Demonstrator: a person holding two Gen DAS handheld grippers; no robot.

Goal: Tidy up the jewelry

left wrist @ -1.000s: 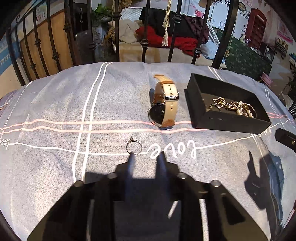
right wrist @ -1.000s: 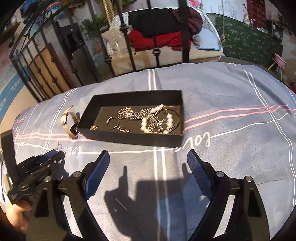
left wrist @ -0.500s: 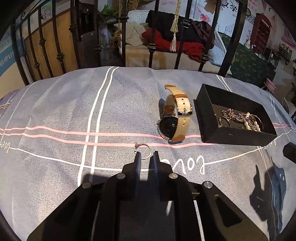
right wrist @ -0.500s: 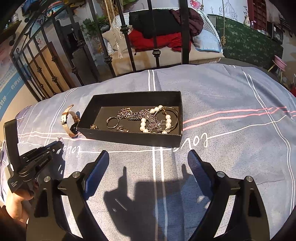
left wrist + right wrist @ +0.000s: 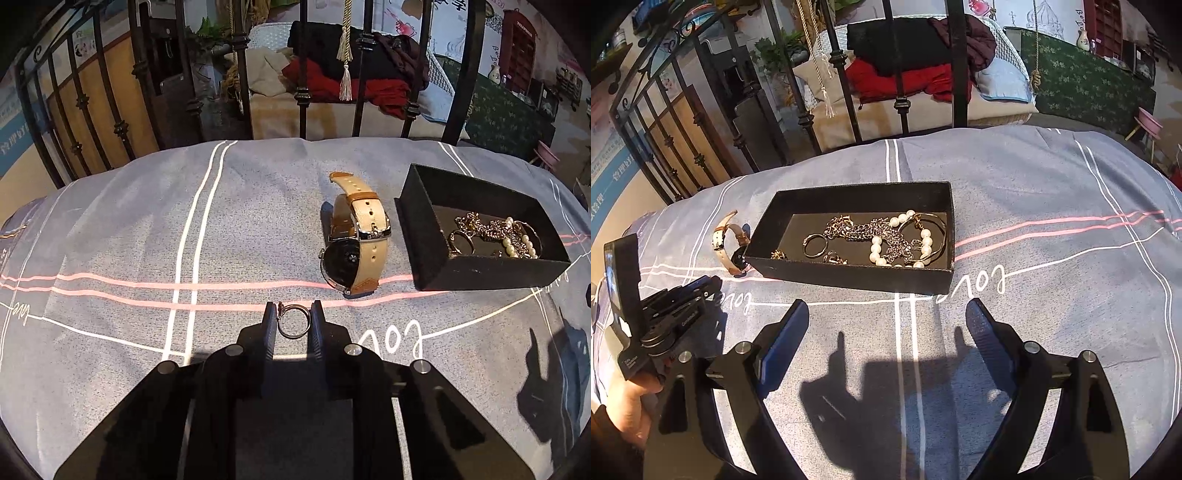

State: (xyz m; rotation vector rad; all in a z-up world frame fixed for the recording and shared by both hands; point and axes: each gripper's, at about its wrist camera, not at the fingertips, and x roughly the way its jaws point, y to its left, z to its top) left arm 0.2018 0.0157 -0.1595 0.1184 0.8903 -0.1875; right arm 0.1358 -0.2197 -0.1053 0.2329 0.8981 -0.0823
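Left gripper (image 5: 293,320), lower centre: fingers nearly closed around a small ring (image 5: 293,325), apparently gripped | Right gripper (image 5: 886,325): wide open, empty | Done: chains and pearls sit in black box (image 5: 424,236), right | Left: ring and tan-strapped watch (image 5: 356,243), beside the box on the bedspread.

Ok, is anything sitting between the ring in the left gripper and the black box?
Yes. The watch lies on the bedspread between the ring, flanked by the left gripper, and the black box, just beside the box's near wall.
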